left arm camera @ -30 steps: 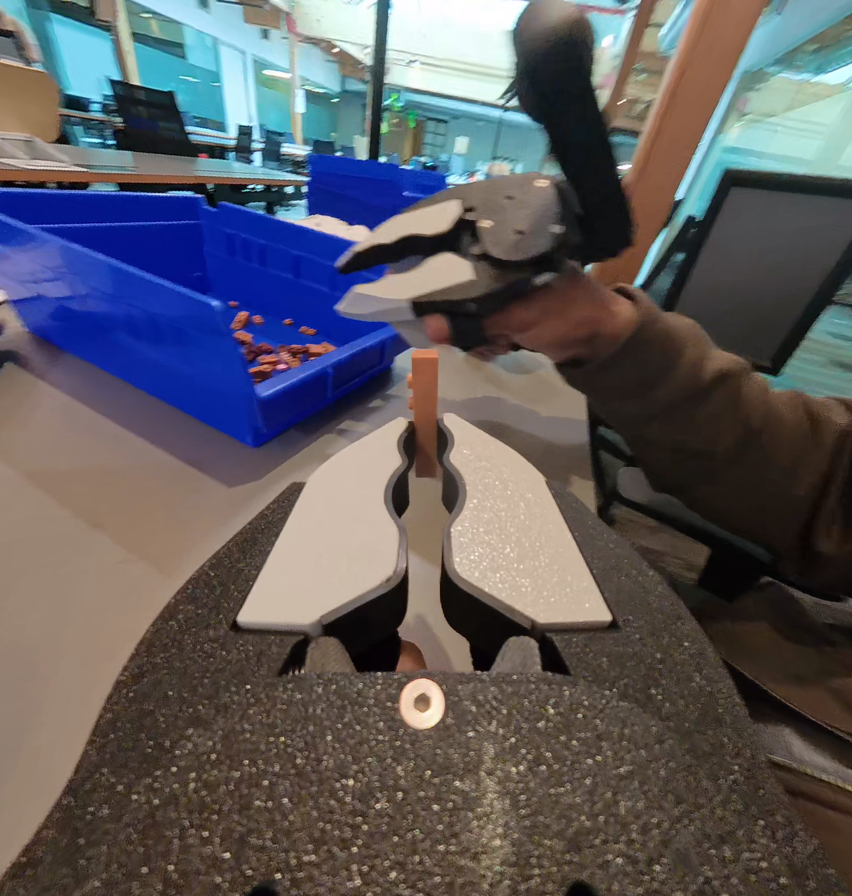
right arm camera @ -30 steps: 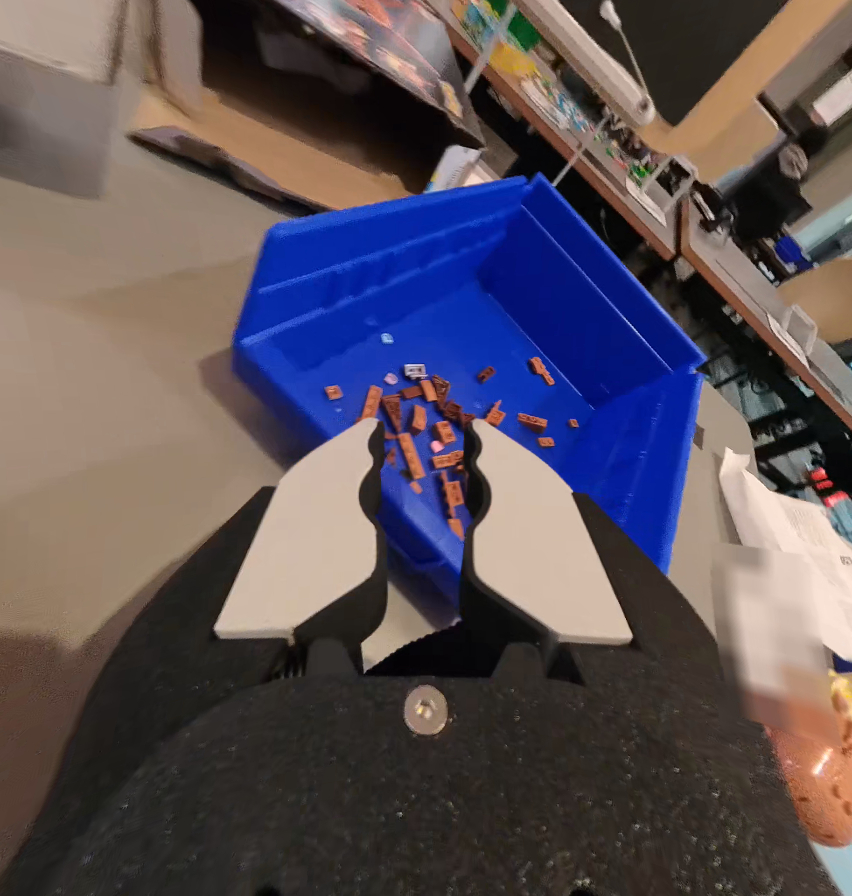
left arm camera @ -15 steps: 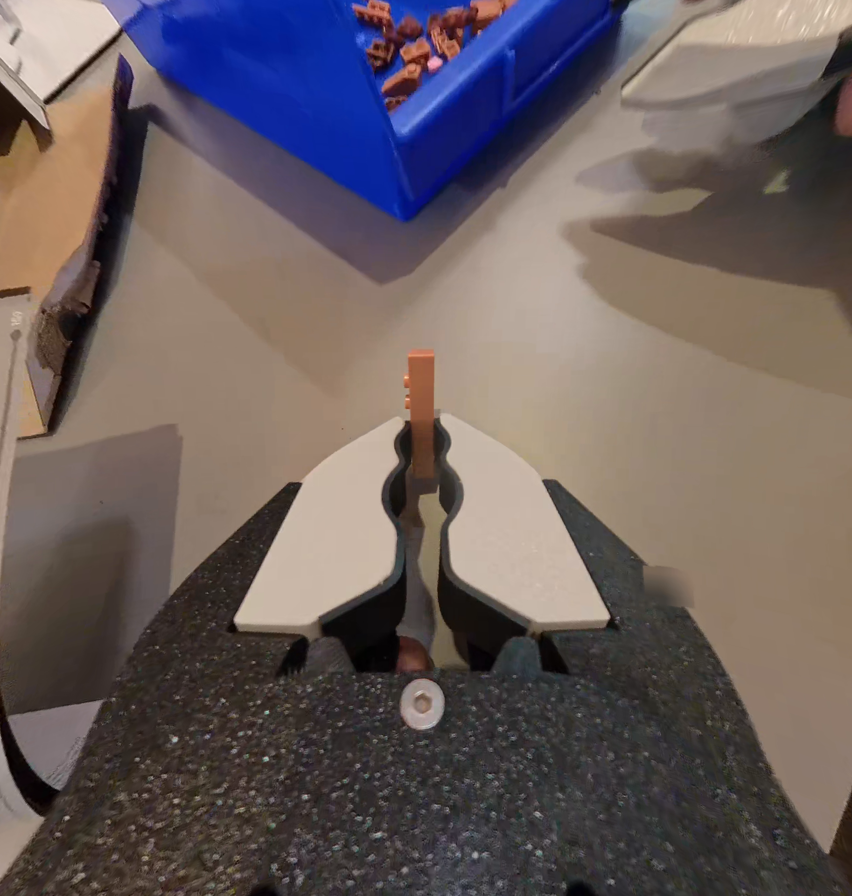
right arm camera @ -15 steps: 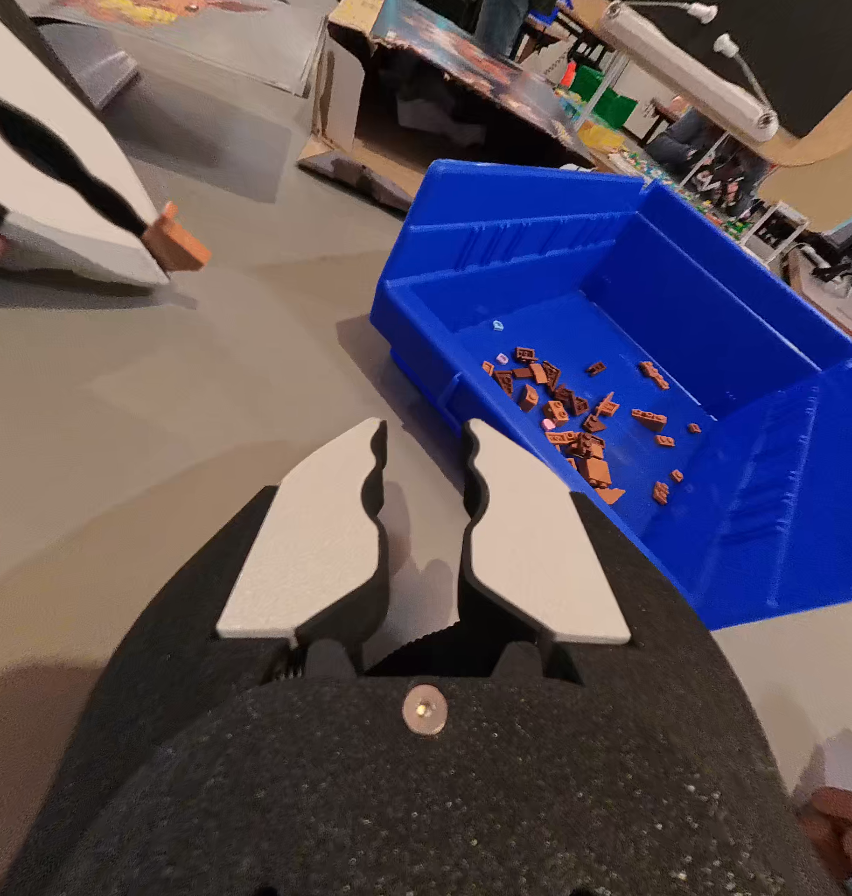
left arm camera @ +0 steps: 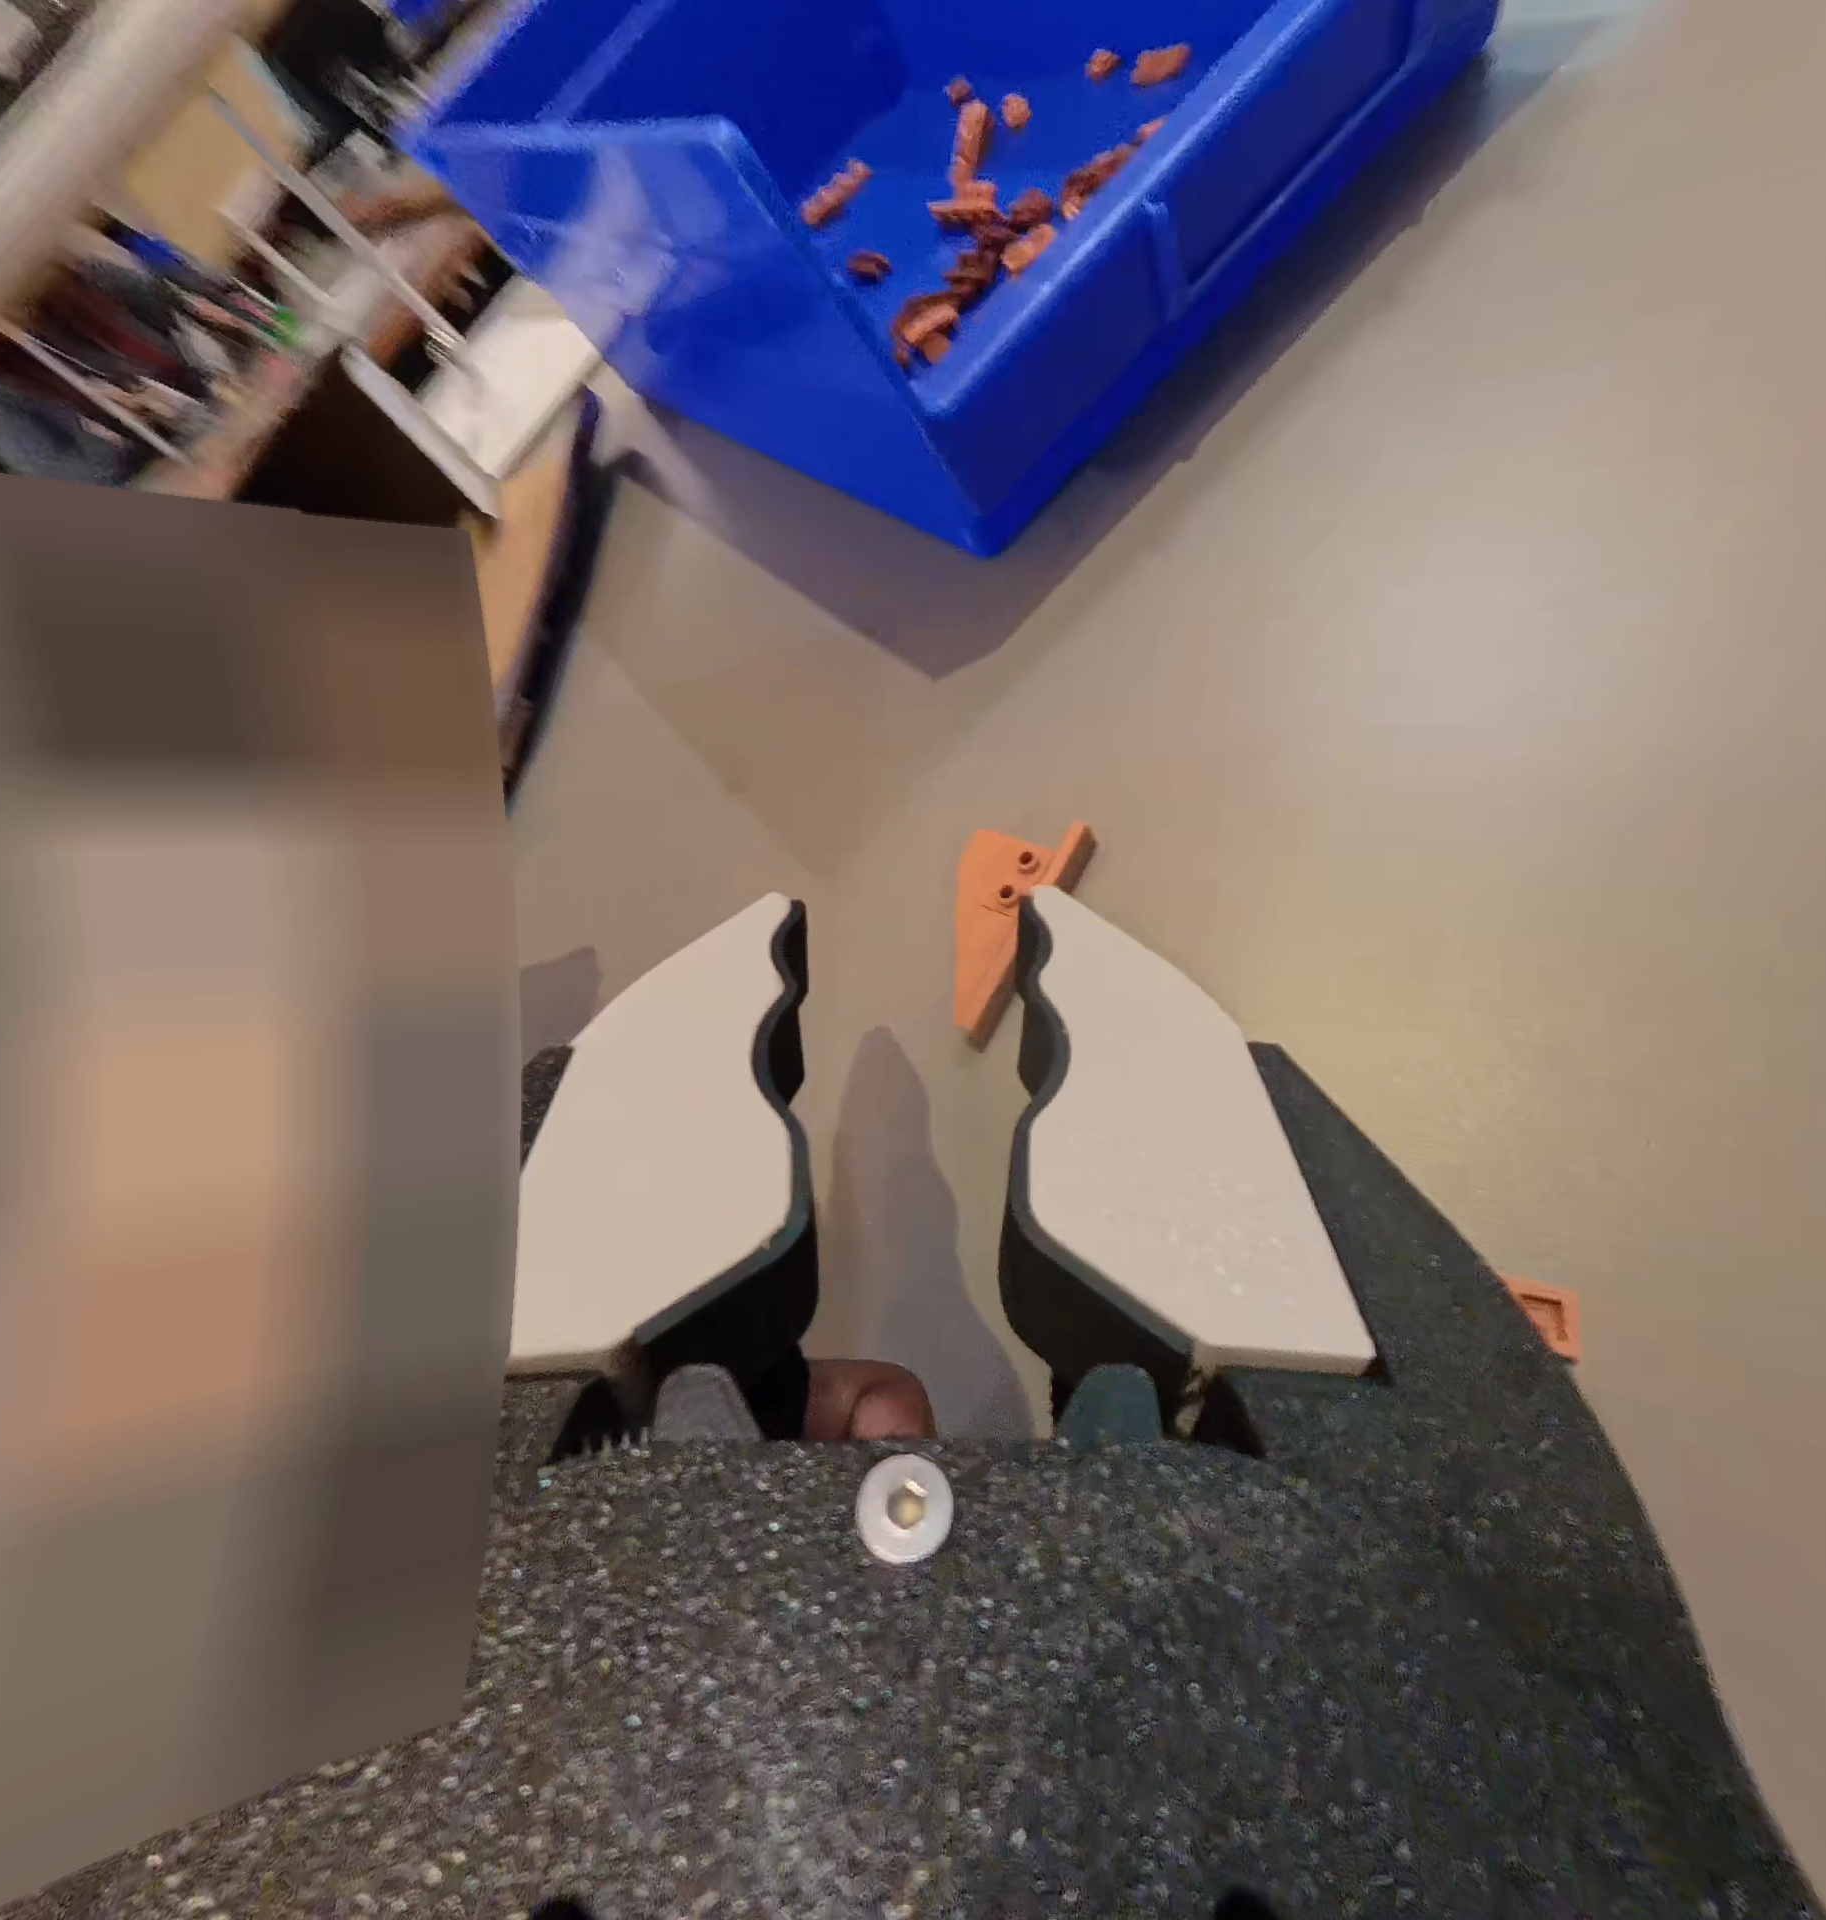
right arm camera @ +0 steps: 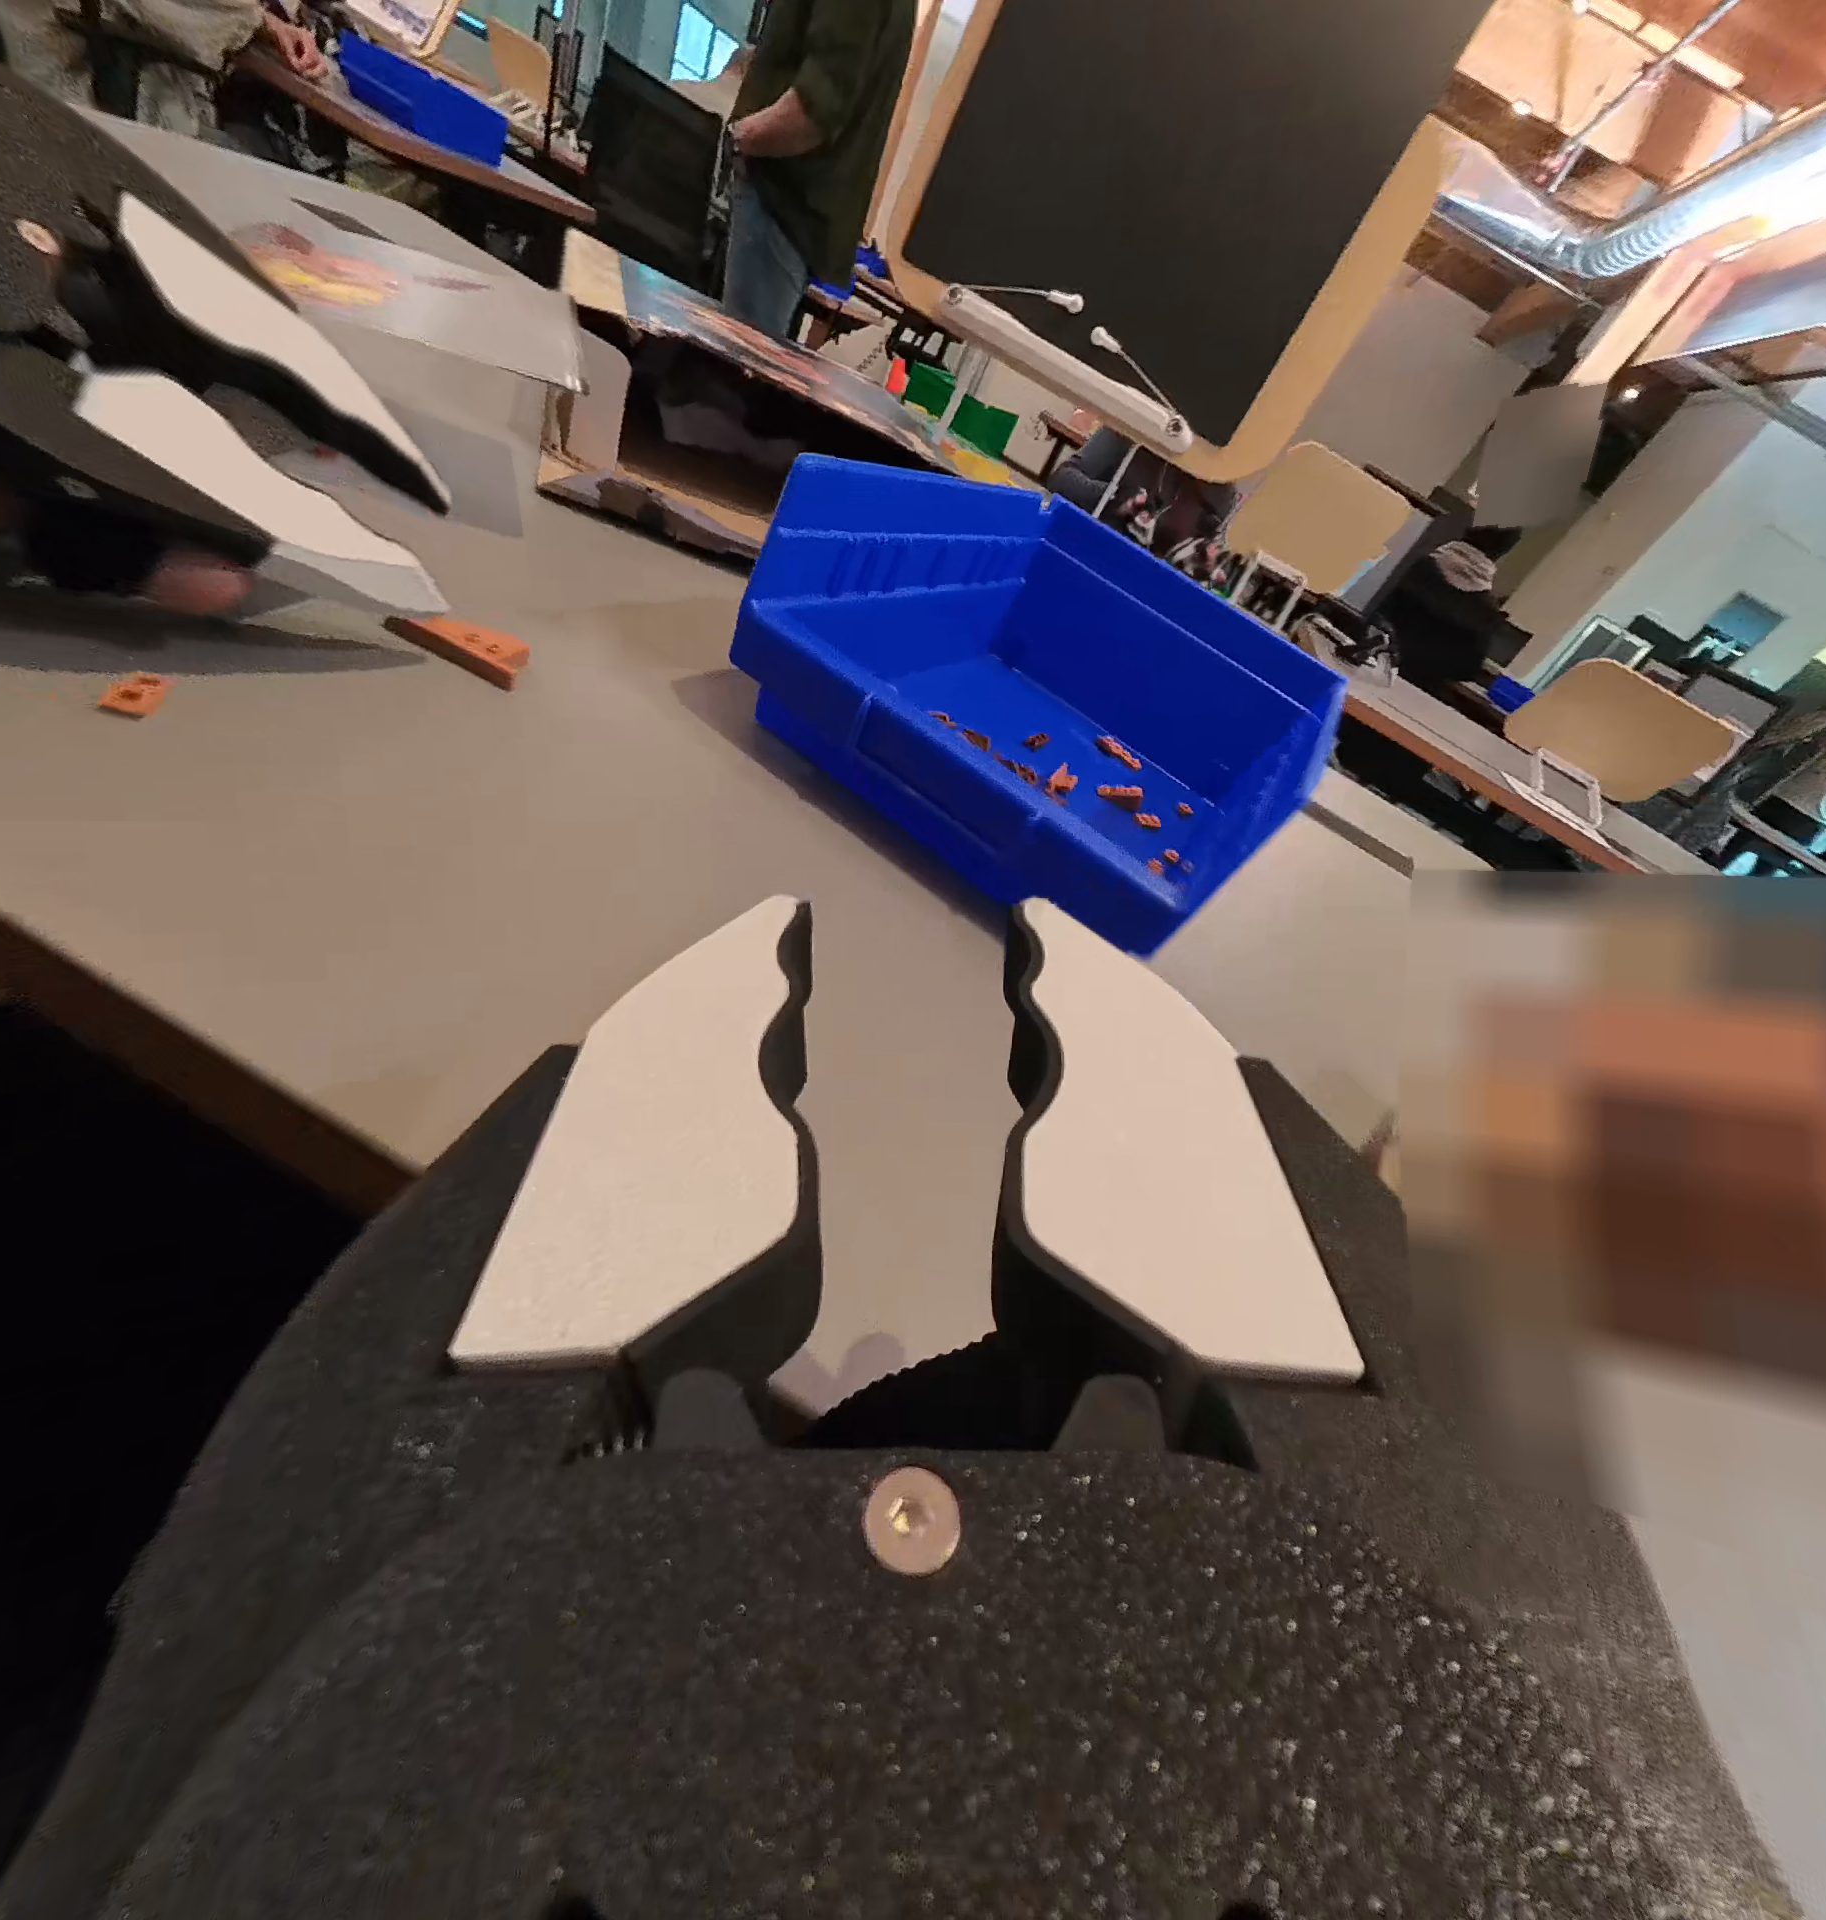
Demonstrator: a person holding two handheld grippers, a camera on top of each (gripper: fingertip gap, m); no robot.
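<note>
Left gripper (left arm camera: 914, 909), earlier clenched on the orange plate (left arm camera: 992, 935), has released it onto the desk (left arm camera: 1408, 727); right gripper (right arm camera: 909, 914) stays open, bare.

Blue bin (right arm camera: 1002, 665) of small brown bricks (left arm camera: 976, 223), orange wedge plate (left arm camera: 987, 940) on grey table (right arm camera: 369, 831), open cardboard box (right arm camera: 680, 457).

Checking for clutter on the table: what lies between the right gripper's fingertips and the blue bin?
Only bare grey table, as the right wrist view shows. The right gripper is open, and the blue bin stands just beyond its fingertips.
</note>
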